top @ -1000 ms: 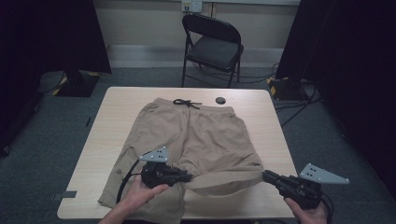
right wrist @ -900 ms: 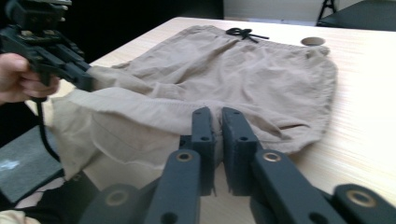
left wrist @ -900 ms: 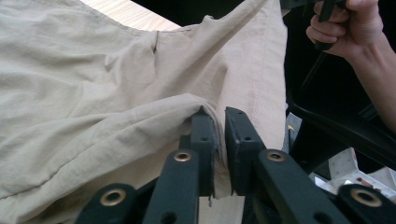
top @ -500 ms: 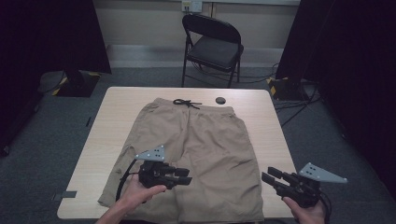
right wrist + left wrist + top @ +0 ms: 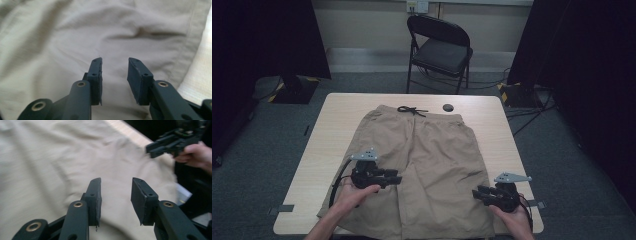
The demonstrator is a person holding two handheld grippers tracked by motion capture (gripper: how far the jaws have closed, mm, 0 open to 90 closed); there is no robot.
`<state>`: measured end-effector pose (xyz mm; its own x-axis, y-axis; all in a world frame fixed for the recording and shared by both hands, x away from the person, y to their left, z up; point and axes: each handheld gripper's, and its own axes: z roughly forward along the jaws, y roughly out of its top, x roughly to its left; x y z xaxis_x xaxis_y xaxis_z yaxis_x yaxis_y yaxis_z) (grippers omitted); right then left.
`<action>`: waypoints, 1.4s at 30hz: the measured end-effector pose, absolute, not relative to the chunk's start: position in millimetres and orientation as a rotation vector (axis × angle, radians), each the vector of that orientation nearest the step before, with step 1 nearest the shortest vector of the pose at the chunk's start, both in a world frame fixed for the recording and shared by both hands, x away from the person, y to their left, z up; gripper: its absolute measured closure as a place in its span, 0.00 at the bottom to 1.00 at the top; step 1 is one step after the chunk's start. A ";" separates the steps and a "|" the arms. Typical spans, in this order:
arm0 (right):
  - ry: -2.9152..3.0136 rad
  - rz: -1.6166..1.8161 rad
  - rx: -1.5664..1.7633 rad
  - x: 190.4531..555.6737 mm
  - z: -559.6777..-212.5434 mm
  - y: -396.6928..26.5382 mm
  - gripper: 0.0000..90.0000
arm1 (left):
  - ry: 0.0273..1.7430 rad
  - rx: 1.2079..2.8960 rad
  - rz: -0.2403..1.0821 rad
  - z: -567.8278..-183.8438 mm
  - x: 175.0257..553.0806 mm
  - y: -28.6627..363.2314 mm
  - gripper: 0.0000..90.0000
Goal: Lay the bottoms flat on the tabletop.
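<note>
Setting: recording studio or lab bay, not a home. Black curtains (image 5: 272, 35) hang on both sides, grey carpet floor (image 5: 257, 145), one folding chair (image 5: 439, 50) against a bare wall, cables (image 5: 522, 110) trailing on the floor, tape marks (image 5: 279, 209) beside the pale wooden worktop (image 5: 337, 115).

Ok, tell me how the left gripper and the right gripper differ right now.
The left gripper hovers over the middle of the shorts' left leg; the right gripper sits nearer the table's front edge, at the right leg's outer side. The left one's jaws point toward the right hand; the right one's point back toward the left. Both stand open, jaws empty, having just been opening.
</note>
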<state>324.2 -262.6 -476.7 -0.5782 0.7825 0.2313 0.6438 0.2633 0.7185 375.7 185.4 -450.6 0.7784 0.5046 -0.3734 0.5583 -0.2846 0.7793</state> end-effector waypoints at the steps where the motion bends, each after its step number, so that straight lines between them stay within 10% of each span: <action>1: 2.358 1.190 1.348 325.6 -480.2 -263.6 0.69 | 0.819 1.945 -0.056 -453.4 378.3 190.5 0.66; 42: 2.163 1.069 1.482 345.2 -490.3 -318.3 0.52 | 1.103 1.973 0.213 -496.9 357.8 306.6 0.58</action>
<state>345.2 -318.3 -490.3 -0.4175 0.8957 0.1531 0.6656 0.1867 0.7225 357.8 306.6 -496.9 0.5974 0.7658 -0.2379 0.6222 -0.2555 0.7400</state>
